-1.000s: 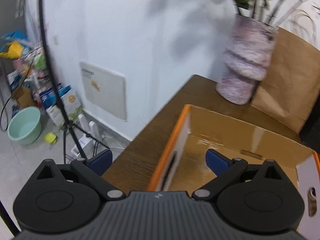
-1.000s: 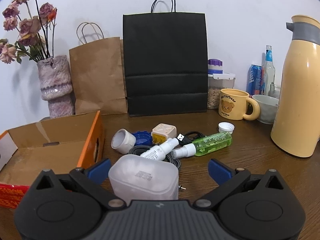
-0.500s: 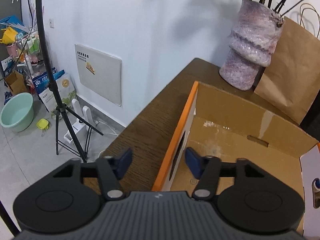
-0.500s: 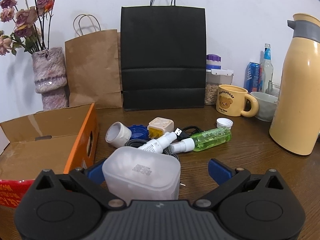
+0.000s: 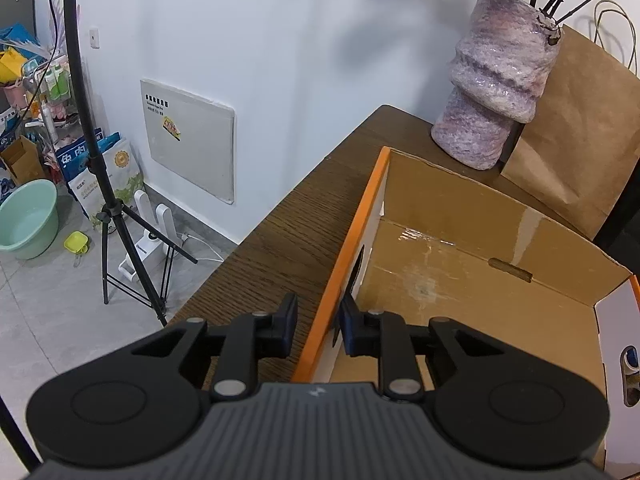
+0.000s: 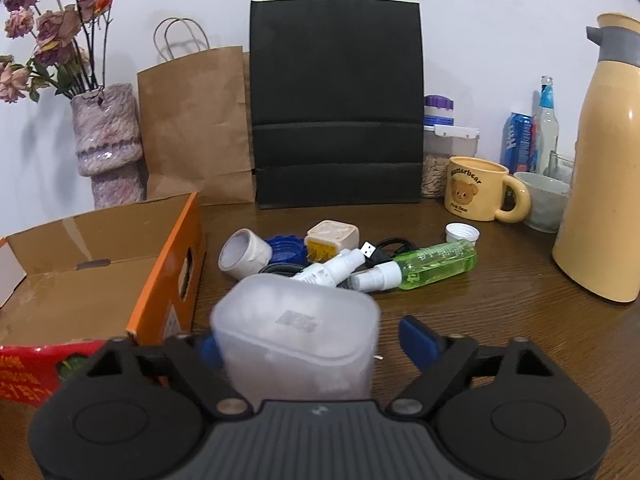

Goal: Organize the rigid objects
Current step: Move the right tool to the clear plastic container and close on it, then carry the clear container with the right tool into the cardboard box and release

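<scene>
Orange-edged cardboard box, open on the wooden table: the left gripper is clamped on its near side wall. The right gripper is closing around a frosted translucent plastic case; right pad clear of it, left pad's contact and the case's base hidden.

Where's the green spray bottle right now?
In the right wrist view the green spray bottle lies on its side on the table, right of centre, beside the white spray bottle and just below the loose white cap.
</scene>
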A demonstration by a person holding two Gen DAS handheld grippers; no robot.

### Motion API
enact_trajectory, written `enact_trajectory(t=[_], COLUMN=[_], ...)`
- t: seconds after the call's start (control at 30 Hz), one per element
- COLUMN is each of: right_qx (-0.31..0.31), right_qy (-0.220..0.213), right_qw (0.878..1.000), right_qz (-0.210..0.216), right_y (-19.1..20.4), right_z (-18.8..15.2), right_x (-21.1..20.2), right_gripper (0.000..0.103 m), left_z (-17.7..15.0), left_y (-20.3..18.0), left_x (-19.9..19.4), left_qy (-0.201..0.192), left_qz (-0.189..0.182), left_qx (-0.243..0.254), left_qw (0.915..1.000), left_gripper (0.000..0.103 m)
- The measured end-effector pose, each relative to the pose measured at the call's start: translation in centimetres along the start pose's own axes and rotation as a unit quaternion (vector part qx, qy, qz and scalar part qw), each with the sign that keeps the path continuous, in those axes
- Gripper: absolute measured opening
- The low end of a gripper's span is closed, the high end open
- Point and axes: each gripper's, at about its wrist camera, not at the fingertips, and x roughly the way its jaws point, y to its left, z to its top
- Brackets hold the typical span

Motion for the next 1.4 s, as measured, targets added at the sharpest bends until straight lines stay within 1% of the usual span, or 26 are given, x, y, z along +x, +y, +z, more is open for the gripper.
enact_trajectory(t=[0.03,0.07,0.17,0.43,0.77,1.0,1.2,1.4], right_qx=[0.000,-0.001,0.002,0.008,-0.012,-0.021,-0.024,-0.037], right_qy=[-0.002,-0.004,-0.007,-0.039,-0.082,-0.100,-0.095,-0.083], right_qw=[1.000,1.000,1.000,0.999,0.996,0.993,0.991,0.987], right_qz=[0.004,0.004,0.008,0.014,0.033,0.060,0.095,0.132], right_y=[0.0,0.0,-0.1,-0.4,1.5,4.5,8.2,12.8], right_z=[0.0,-0.1,-0.1,0.8,3.6,6.1,7.5,7.8], right_x=[-0.1,-0.3,-0.6,-1.8,-2.6,-1.9,-0.6,0.5], right_gripper=[0.067,0.066,0.066,0.066,0.066,0.066,0.066,0.066], left_z=[0.0,0.0,0.0,-0.1,-0.1,-0.1,-0.1,-0.2], left_y=[0.0,0.0,0.0,0.0,-0.1,-0.2,-0.2,-0.2], left_x=[0.0,0.0,0.0,-0.1,-0.1,-0.1,-0.1,-0.2], left_qy=[-0.001,-0.001,-0.001,-0.001,-0.002,-0.004,-0.005,-0.005], left_qz=[0.001,0.001,0.001,0.002,0.002,0.002,0.003,0.001], left_qx=[0.001,0.002,0.002,0.003,0.004,0.008,0.008,0.008], left_qw=[1.0000,1.0000,1.0000,1.0000,1.0000,1.0000,0.9999,1.0000], left_gripper=[0.023,0.023,0.023,0.023,0.023,0.023,0.023,0.023])
